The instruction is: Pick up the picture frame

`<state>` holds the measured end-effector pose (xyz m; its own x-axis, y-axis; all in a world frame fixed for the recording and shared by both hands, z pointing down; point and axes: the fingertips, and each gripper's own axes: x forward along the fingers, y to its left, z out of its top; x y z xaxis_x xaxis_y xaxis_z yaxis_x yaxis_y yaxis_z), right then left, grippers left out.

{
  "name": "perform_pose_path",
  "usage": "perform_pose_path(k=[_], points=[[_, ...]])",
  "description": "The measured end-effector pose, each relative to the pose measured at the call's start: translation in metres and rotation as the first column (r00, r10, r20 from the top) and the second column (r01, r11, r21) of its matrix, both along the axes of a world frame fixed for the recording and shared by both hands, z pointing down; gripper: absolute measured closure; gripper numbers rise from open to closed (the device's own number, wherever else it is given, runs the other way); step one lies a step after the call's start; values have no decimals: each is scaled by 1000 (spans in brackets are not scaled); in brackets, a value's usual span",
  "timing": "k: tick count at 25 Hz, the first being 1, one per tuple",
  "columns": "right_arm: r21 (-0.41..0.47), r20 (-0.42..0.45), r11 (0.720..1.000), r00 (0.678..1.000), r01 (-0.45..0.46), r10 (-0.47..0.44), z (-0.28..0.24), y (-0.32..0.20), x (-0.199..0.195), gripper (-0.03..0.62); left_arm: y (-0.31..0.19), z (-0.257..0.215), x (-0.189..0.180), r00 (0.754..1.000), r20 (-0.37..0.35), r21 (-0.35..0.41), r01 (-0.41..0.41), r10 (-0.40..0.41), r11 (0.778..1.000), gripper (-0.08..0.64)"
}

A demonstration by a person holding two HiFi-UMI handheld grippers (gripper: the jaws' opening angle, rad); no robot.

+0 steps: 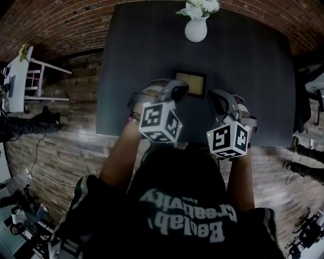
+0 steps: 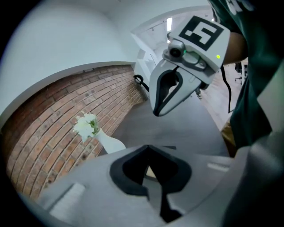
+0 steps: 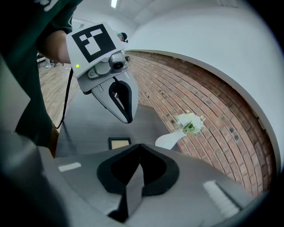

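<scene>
Picture frame (image 1: 190, 83), dark-edged with a pale tan middle, lies flat on a dark grey worktop (image 1: 253, 76), just ahead of both pairs of jaws and between them. The worktop stands on a wood-plank floor (image 1: 76, 152), and a red brick wall (image 1: 66, 25) runs along its far side under a plain white upper wall.

The left gripper (image 1: 181, 91) has its jaws together with nothing between them. The right gripper (image 1: 215, 97) also has its jaws together and holds nothing.

In the head view the left jaws' tip overlaps the frame's near left corner. The right gripper view shows that tip in the air, apparently clear of the frame. In the left gripper view the frame is almost wholly hidden behind the jaws, with only a pale sliver showing through the gap. The person's arms and dark shirt cover the worktop's near edge. What the frame holds is too small to make out.

Beyond the frame, further ahead of the jaws, stands a white vase (image 1: 196, 28) with white flowers (image 1: 200, 6), cut off at the top of the head view.

Counted: one frame, one vase, one bunch of flowers, two grippers.
</scene>
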<state>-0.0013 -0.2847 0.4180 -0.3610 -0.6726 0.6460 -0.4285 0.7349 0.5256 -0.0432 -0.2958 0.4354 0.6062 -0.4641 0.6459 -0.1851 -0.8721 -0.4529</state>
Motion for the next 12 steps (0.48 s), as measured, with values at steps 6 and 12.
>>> perform_pose_path(k=[6,12], points=[[-25,20,1000,1000,-5,6,19,-5,11,586,-7,28,9,999,25,-61,47,-46,997,556],[-67,35,998,999,-10,13,35,-9,25,587,-5,57,20,998,69,-144,26,-17,989,490]])
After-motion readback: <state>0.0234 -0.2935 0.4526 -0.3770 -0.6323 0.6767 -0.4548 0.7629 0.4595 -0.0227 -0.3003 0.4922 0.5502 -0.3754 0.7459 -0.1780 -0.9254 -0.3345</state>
